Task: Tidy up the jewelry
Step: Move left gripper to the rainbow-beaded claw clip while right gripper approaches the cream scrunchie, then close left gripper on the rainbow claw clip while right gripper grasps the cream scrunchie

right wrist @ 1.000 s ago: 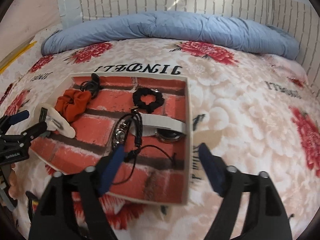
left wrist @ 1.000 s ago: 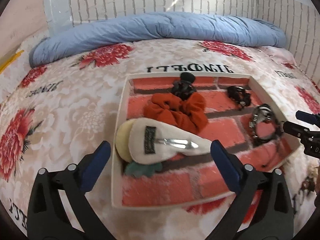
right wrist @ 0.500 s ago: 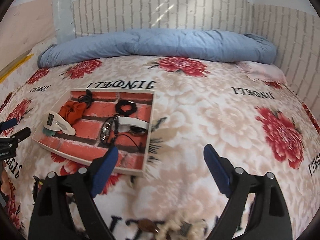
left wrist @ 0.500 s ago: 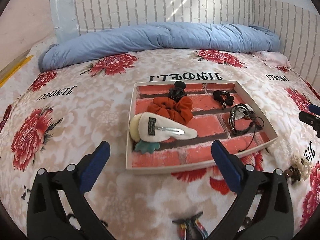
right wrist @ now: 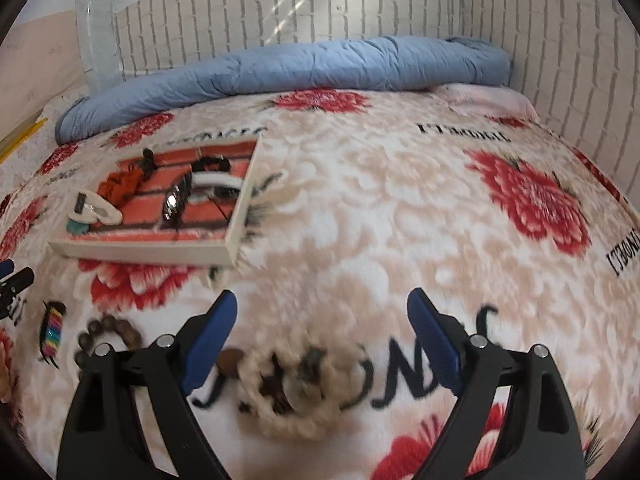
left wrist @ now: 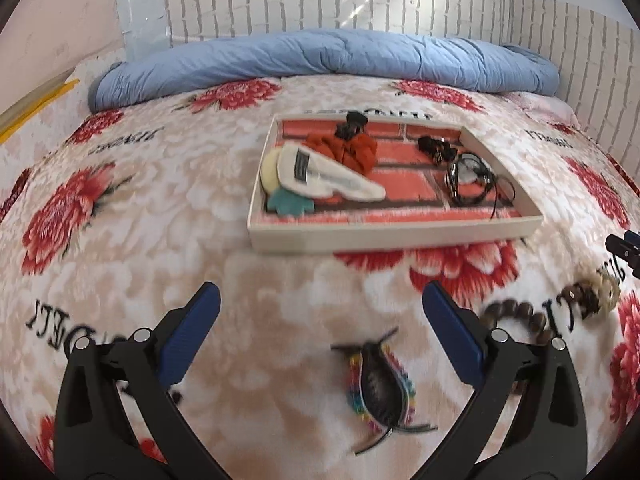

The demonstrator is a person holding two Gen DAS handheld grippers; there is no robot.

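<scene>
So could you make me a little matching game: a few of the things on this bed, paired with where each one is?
Things:
1. orange scrunchie
2. rainbow-edged clip
3. cream braided bracelet
4. blue quilt

Places:
A. on the blanket between the left tongs
B. inside the tray
C. along the brick wall
D. on the blanket between the right tongs

Pairs: 1-B, 2-A, 3-D, 4-C
</scene>
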